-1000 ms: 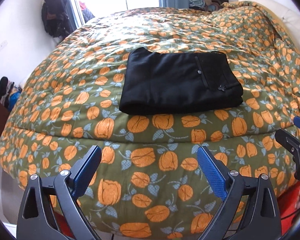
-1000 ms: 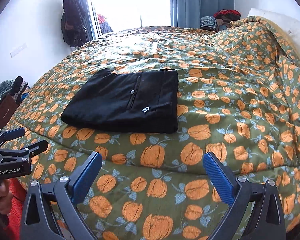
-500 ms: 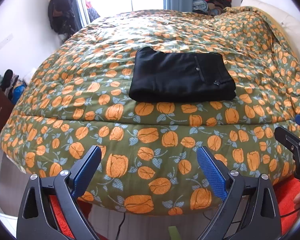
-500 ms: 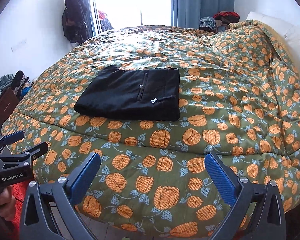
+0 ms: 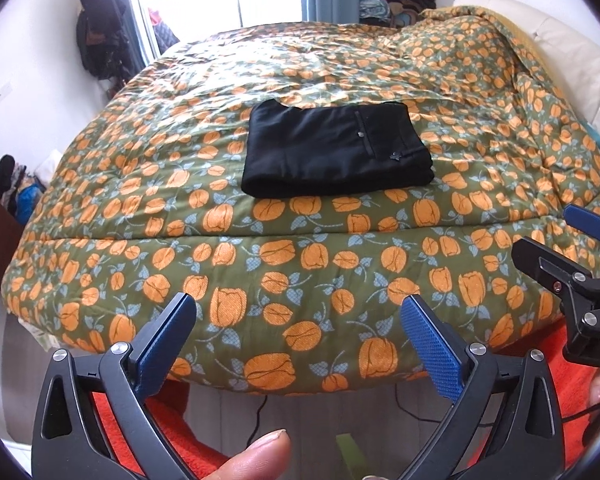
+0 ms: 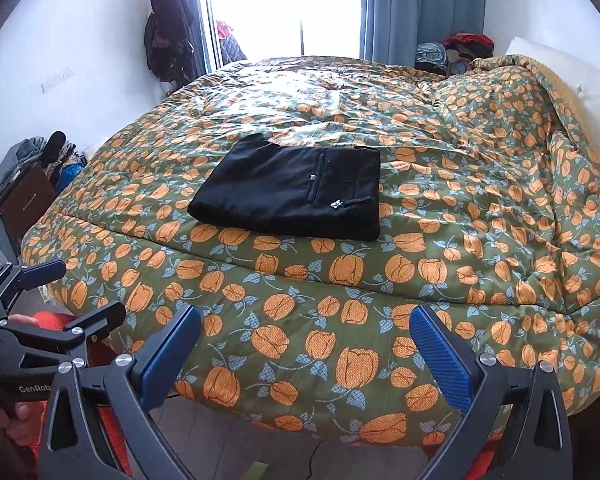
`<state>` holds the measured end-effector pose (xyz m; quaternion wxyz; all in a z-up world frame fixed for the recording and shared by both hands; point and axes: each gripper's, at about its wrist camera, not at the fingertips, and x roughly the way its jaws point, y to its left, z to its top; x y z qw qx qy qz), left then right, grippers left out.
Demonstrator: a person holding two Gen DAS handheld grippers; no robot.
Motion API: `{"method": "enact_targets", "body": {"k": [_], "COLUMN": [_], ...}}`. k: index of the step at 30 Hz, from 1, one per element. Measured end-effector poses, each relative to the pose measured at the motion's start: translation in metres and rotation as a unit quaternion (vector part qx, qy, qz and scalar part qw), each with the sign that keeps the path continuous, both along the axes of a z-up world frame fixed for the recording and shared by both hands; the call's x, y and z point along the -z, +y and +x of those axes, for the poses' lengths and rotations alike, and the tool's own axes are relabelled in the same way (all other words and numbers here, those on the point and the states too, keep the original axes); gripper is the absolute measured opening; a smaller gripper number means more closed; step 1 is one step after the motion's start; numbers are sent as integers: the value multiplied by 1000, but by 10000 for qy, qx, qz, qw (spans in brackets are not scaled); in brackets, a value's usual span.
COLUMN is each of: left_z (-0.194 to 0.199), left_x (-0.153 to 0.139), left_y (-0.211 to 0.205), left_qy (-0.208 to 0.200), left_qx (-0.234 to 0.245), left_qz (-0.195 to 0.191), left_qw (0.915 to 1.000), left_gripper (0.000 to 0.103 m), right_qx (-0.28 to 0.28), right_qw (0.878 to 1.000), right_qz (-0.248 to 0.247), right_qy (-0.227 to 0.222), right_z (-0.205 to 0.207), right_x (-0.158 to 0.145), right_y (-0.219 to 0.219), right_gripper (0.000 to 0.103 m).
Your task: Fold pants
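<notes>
The black pants (image 5: pixel 334 152) lie folded into a flat rectangle on the bed, back pocket with a button facing up; they also show in the right wrist view (image 6: pixel 292 194). My left gripper (image 5: pixel 300 334) is open and empty, well short of the bed's near edge. My right gripper (image 6: pixel 306 346) is open and empty, also off the bed in front of its edge. Each gripper shows at the side of the other's view, the right one (image 5: pixel 572 248) and the left one (image 6: pixel 52 296). Neither touches the pants.
The bed carries a green quilt with orange tulips (image 5: pixel 300 264), bunched up at the right by white pillows (image 5: pixel 572 52). Dark clothes hang on the left wall (image 6: pixel 168 36). A clothes pile (image 6: pixel 456 52) sits by the blue curtain. Clutter stands at the bed's left (image 6: pixel 32 184).
Both grippers have drawn back from the bed and lower, so the pants look smaller and the floor under the bed edge shows. The pants have not moved.
</notes>
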<state>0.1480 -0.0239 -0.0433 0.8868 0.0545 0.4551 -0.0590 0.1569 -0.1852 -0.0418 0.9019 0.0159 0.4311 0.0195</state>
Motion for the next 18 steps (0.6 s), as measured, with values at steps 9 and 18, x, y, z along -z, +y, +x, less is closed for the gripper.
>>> {"method": "enact_targets", "body": {"k": [9,18], "left_z": [-3,4], "left_x": [-18,-25], "left_y": [4,2], "left_qy": [-197,-374], "left_qx": [-118,-457], "left_qz": [-58,380], "left_qw": [9997,9975], "left_gripper": [103,103], "right_qx": [82,295], "right_qw": [9997,9982], "right_qz": [-236,-527], "right_qy": [28,-56], "right_z": [-4,-7], "right_x": [-17,-23], "right_y": [6,-2], "right_gripper": [103,103]}}
